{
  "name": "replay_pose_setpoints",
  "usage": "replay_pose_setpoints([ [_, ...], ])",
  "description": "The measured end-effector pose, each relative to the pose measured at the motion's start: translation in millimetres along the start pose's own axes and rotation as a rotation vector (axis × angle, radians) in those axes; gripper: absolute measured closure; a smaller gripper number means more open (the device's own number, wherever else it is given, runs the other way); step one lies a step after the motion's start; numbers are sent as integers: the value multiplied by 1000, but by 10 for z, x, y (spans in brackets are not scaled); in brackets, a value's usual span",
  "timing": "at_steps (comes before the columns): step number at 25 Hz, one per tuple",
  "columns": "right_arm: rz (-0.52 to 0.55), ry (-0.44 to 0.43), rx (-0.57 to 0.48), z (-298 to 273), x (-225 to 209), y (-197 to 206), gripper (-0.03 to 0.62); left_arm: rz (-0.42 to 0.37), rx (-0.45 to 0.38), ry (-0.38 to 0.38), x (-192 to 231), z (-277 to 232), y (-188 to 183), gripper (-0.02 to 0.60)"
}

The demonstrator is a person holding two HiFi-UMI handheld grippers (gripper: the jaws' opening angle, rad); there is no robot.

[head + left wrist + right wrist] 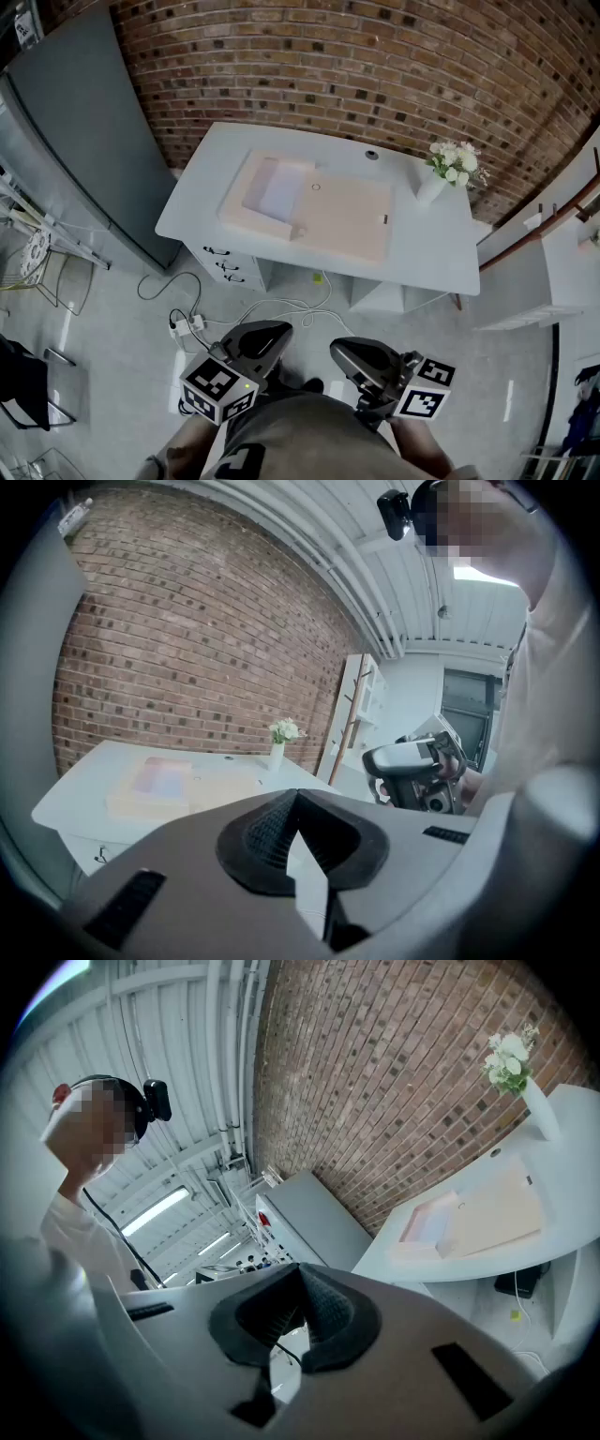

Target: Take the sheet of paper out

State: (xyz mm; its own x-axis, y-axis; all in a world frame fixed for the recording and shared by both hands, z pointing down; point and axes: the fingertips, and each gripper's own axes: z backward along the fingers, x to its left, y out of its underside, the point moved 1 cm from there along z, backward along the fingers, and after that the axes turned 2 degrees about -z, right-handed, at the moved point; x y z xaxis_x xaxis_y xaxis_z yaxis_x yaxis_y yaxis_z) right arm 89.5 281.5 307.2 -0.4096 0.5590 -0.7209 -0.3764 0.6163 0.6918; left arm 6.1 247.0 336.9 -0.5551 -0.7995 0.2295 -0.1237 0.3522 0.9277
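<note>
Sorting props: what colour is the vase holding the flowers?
White; the vase shows best in the head view.

Vase of white flowers (430,190) on a corner of the white desk (431,253), brick wall (328,66) behind, grey cabinet (84,141) beside.

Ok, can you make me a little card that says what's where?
desk: white desk, by the brick wall
box: flat pale box lying on the desk
paper: sheet of paper in the box's left part, not taken out yet
vase: white vase with white flowers, at the desk's right end
left gripper: shut, empty, away from the desk
right gripper: shut, empty, away from the desk
</note>
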Motion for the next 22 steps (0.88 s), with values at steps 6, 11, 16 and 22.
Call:
replay_pose_setpoints([
  [6, 16, 1, 17, -307, -19, -62, 569, 27, -9, -19, 318, 57, -32, 568],
  [11, 11, 27, 12, -506, -114, -114, 569, 21, -16, -21, 603, 92, -97, 568],
  [16, -12, 11, 41, -773, -122, -73, 569, 57, -16, -46, 869, 224, -36, 568],
  [22, 5, 20, 78, -1068, -115, -53, 569, 68, -37, -52, 1136, 336, -62, 568],
])
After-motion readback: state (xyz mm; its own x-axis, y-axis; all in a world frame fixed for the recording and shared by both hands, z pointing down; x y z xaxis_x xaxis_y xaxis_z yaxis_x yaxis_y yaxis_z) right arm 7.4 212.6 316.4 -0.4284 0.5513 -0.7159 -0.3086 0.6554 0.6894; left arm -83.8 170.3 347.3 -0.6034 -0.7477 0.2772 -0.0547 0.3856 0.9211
